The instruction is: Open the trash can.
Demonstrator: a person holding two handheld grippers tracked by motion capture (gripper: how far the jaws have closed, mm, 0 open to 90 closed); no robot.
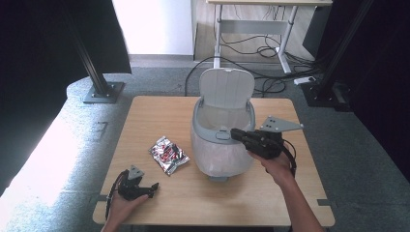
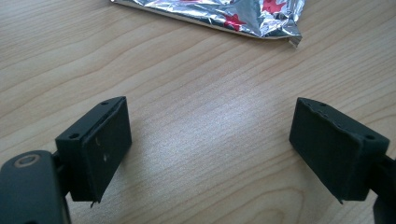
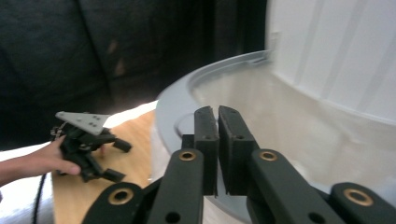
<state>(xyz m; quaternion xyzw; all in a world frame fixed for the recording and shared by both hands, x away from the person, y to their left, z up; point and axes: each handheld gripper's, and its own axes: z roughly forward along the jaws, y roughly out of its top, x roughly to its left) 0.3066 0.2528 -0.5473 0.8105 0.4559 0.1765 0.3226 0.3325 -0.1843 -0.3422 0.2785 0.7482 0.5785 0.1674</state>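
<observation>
With the foil packet (image 1: 168, 154) lying flat on the tabletop (image 1: 159, 193) left of the open bin (image 1: 221, 140), our left gripper (image 1: 151, 189) rests wide open and empty before it and should slide low around its edge, while our right gripper (image 1: 235, 133), nearly shut and empty, sits at the bin's rim.

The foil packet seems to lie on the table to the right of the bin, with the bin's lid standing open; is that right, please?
Not quite: the high view shows the foil packet lying left of the bin, not right. The lid does stand open.
</observation>
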